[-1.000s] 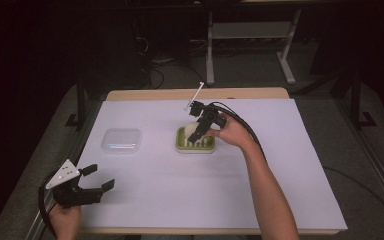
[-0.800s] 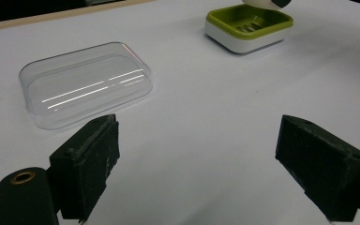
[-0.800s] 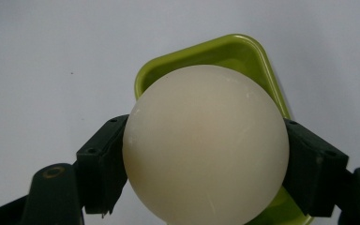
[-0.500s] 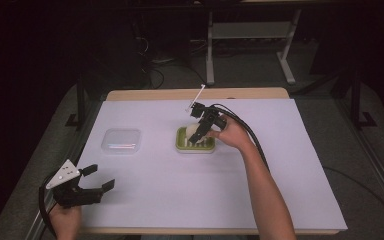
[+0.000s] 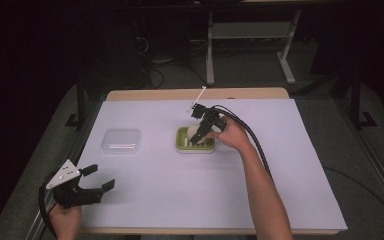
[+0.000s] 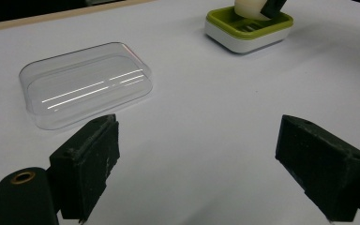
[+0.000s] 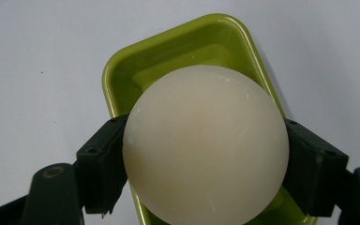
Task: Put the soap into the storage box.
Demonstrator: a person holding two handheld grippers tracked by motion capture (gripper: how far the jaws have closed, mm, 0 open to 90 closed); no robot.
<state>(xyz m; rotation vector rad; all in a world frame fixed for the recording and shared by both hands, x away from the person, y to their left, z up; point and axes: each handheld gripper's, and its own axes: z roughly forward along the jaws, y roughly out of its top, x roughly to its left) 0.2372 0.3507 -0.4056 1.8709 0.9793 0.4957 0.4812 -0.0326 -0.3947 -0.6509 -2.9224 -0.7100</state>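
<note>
Pale round soap bar [image 7: 205, 145] pinched between both jaws of R gripper [image 5: 200, 134], held directly over green soap dish [image 5: 182, 143], near table centre, a touch toward 12 o'clock. In right gripper view, black pads [image 7: 104, 161] pressed on soap at 9 and 3 o'clock, grip across widest part, probably so the smooth, slippery-looking bar can't squirt out. Dish rim [image 7: 187, 33] showing at 12 o'clock behind soap; ridged floor mostly hidden by it. Can't tell whether soap already touching the dish floor or hanging just above. Judged step: lowering soap into dish, release pending.

L gripper [image 5: 89, 183] parked at table's 7 o'clock corner, well apart from the action, jaws spread wide, nothing between them. In left gripper view, fingers [image 6: 93, 154] aimed across white sheet [image 5: 145, 175] toward clear plastic lid [image 6: 85, 83], lying flat near 10 o'clock of dish, separate from it. Likely reason for pose: standing by, open and pre-aimed, to pick up lid once soap is seated. Lid kept off to the side so dish mouth stays free for R hand [image 5: 230, 136].

Cable [image 5: 252, 137] trailing back along R forearm, clear of dish. Risk, as judged: soap landing off-centre on rim, or tipping the light-looking dish on release.
</note>
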